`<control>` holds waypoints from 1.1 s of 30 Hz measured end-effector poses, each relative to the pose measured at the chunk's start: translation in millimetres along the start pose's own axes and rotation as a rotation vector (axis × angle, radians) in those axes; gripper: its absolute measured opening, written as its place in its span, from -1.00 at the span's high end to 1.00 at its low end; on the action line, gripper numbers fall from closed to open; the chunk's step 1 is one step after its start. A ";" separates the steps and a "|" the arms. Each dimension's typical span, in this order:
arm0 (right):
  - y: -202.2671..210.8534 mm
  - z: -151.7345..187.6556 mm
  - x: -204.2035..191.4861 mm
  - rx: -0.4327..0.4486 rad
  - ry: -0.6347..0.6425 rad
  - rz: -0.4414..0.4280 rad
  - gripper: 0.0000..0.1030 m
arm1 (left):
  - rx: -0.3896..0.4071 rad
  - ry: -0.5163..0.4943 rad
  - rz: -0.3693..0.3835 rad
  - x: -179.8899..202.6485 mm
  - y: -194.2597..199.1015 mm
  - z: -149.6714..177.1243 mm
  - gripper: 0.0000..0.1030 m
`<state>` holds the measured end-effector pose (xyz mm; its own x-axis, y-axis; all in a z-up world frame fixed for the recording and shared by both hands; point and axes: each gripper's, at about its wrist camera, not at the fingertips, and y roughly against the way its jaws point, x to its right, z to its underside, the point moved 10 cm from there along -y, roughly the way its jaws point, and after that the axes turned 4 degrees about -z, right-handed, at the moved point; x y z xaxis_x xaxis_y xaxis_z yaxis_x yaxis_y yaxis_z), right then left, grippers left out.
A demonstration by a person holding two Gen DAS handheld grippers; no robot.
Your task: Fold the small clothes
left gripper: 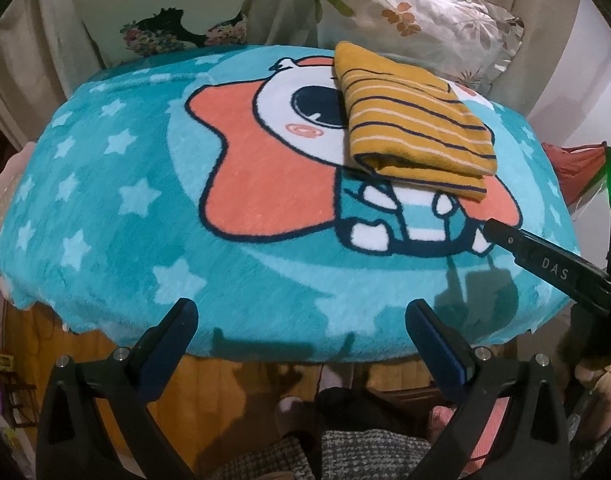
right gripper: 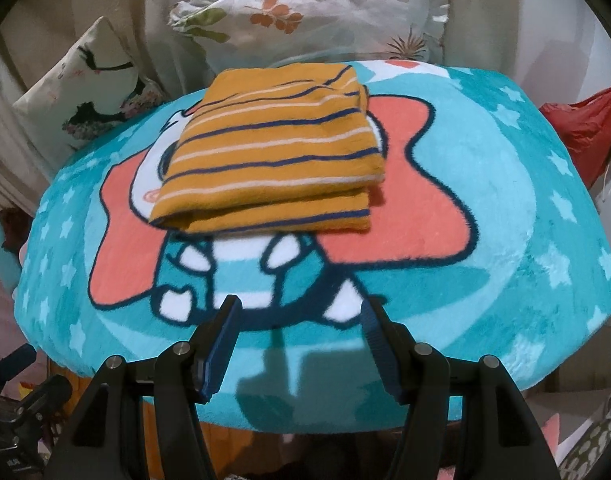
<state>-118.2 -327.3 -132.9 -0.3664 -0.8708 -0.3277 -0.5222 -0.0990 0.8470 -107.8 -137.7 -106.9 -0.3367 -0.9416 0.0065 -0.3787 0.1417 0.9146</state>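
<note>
Garment: we see a mustard striped knit shirt (right gripper: 271, 164), folded into a thick rectangle, toward the plush teal blanket's (right gripper: 485, 240) far edge.
Left gripper (left gripper: 301, 320): spread, empty.
Right gripper (right gripper: 299, 318): spread, empty.

We see a teal fleece blanket (right gripper: 485, 240) printed with pale stars and a cartoon figure, spread over the surface. On it lies a folded mustard garment (right gripper: 273, 168) with navy and white stripes, resting flat over the figure's face.
</note>
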 end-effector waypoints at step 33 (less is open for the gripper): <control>-0.9 -23.6 -14.1 0.033 0.076 -0.008 -0.30 | -0.042 0.036 -0.025 9.6 -19.0 -15.3 -1.00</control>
<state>-94.4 -326.3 -119.2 -0.3031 -0.9044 -0.3002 -0.5501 -0.0912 0.8301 -90.7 -154.2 -118.1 -0.2957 -0.9553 -0.0027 -0.3496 0.1056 0.9309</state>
